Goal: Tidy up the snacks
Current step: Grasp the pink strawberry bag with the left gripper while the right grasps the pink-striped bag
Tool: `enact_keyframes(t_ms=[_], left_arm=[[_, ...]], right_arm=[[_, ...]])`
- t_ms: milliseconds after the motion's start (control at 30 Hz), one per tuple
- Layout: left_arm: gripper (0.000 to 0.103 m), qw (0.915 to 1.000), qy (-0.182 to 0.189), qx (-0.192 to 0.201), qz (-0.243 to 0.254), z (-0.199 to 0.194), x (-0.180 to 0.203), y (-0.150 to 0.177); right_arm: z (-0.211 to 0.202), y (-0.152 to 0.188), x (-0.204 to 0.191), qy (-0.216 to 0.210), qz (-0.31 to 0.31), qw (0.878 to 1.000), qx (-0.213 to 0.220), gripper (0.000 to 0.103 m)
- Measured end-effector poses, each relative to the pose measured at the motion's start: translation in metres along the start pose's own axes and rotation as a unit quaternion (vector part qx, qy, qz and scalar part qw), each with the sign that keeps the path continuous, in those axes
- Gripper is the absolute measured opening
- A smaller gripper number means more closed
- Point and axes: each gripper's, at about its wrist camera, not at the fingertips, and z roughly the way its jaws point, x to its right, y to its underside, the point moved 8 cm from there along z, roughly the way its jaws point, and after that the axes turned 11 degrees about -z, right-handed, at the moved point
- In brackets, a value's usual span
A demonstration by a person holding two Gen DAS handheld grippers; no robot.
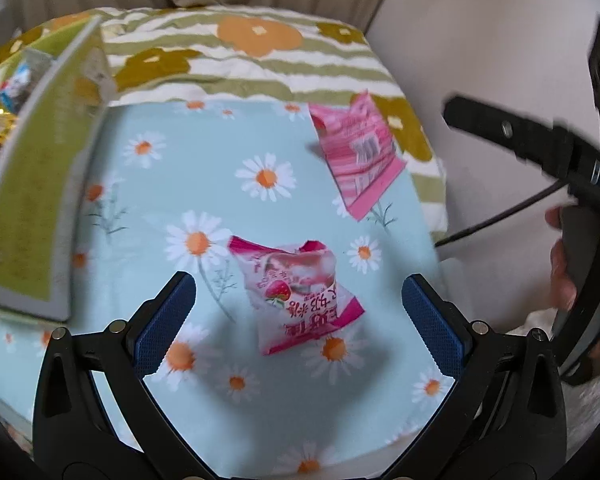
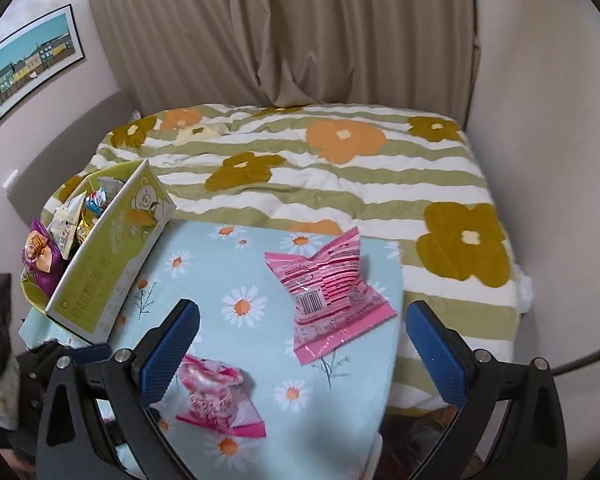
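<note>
Beige curtains [image 2: 284, 32] hang behind a bed [image 2: 340, 168] with a flowered quilt; in front lies the daisy-print tabletop [image 1: 148, 208]. The left tool [image 1: 298, 300] hovers over a strawberry snack packet [image 1: 296, 296], blue pads spread wide and touching nothing. The right tool [image 2: 302, 330] (held by a hand [image 1: 562, 276] at the left view's edge) is likewise apart, above the second pink packet [image 2: 332, 300]. A green box [image 2: 112, 256] of snacks stands at the tabletop's left.

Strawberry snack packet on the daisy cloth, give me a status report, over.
Left gripper open, empty, over strawberry snack packet. Right gripper open, empty. Pink barcode packet loose on daisy cloth. Snack box alongside; path clear.
</note>
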Motion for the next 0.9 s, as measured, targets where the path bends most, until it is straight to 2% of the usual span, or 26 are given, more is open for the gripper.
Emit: enact_keyframes(t_ms=[100,200,333,400,467,600,733,900], left_arm=[[0.102,0.9998,-0.012,-0.013,0.01,0.026,0.001,0.005],[0.1,0.9994,-0.016,-0.029,0.008,0.047,-0.002,0.007],[0.083,0.9978,-0.011,-0.065,0.003,0.072,-0.005,0.014],[0.081,0.997,-0.011,-0.076,0.005,0.079,-0.007,0.015],[0.073,0.9963,-0.012,-0.085,0.006,0.084,-0.011,0.016],[0.067,0.996,-0.007,-0.085,0.024,0.085,-0.01,0.013],[0.053,0.9957,-0.002,-0.083,0.04,0.086,-0.012,0.006],[0.051,0.9959,0.0,-0.082,0.038,0.088,-0.018,-0.003]], right_arm=[[0.026,0.007,0.004,-0.016,-0.002,1.0,-0.013,0.103],[0.052,0.012,0.007,-0.015,-0.021,0.999,-0.036,0.103],[0.078,0.014,0.011,-0.019,-0.038,0.998,-0.054,0.103],[0.092,0.017,0.011,-0.021,-0.051,0.996,-0.067,0.103],[0.104,0.02,0.008,-0.026,-0.066,0.994,-0.08,0.103],[0.119,0.021,0.008,-0.023,-0.089,0.992,-0.087,0.103],[0.13,0.02,0.011,-0.018,-0.104,0.99,-0.092,0.103],[0.144,0.021,0.016,-0.019,-0.116,0.988,-0.102,0.103]])
